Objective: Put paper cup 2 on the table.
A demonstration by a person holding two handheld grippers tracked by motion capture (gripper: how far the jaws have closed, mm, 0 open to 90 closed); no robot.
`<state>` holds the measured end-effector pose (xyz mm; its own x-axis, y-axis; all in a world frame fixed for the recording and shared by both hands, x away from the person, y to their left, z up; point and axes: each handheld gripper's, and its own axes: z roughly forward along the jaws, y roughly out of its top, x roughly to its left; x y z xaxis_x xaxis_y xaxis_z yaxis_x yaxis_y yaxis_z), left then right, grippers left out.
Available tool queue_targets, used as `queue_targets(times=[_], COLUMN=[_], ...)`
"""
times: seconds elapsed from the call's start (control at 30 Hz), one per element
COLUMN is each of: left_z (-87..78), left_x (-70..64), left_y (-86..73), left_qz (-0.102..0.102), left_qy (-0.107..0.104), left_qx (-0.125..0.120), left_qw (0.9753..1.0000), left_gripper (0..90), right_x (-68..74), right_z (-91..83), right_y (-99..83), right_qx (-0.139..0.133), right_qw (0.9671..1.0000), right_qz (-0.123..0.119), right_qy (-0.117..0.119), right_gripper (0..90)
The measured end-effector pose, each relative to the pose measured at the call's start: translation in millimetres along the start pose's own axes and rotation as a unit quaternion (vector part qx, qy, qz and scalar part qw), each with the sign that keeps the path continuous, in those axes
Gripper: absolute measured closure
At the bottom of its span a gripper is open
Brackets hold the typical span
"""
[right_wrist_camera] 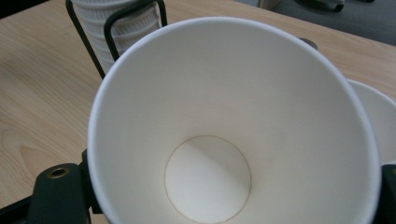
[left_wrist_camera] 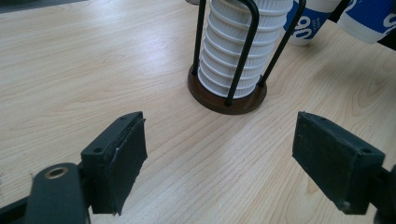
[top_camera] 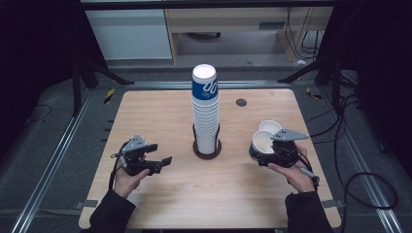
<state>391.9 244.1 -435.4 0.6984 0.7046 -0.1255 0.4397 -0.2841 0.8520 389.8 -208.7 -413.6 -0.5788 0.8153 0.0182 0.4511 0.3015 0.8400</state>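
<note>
The right gripper (top_camera: pixel 272 148) is clamping 1 white paper cup (right_wrist_camera: pixel 224 130) near the table's (top_camera: pixel 160 204) right edge, a second cup (top_camera: pixel 270 127) just beside it. The left gripper (left_wrist_camera: pixel 219 158) is hovering wide open and empty near the left edge, facing the cup stack (top_camera: pixel 206 111) in its holder (left_wrist_camera: pixel 227 95) at the table's middle.

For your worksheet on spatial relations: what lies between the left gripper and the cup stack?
Bare table between left gripper and cup stack, in the left gripper view.
</note>
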Motion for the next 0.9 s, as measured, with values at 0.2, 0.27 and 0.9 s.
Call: queue_targets(times=[0.2, 0.27, 0.9], left_z=[-0.8, -1.2, -0.9], left_x=[1.7, 2.3, 3.1], left_y=[-0.4, -0.5, -0.7], left_qz=[-0.002, -0.003, -0.003], left_qy=[0.004, 0.004, 0.006], left_qx=[0.001, 0.0, 0.005], left_qw=[1.0, 1.0, 1.0], left_gripper=[17.0, 17.1, 17.6], right_x=[-5.4, -6.3, -15.2], right_z=[1.5, 1.5, 19.0], right_y=[-10.4, -13.6, -42.6], right_qx=[0.017, 0.022, 0.077], right_qw=[0.9998, 0.9996, 0.9965], right_qz=[0.0, 0.005, 0.008], right_qy=[-0.012, -0.015, -0.031], right_gripper=[20.1, 20.1, 19.7])
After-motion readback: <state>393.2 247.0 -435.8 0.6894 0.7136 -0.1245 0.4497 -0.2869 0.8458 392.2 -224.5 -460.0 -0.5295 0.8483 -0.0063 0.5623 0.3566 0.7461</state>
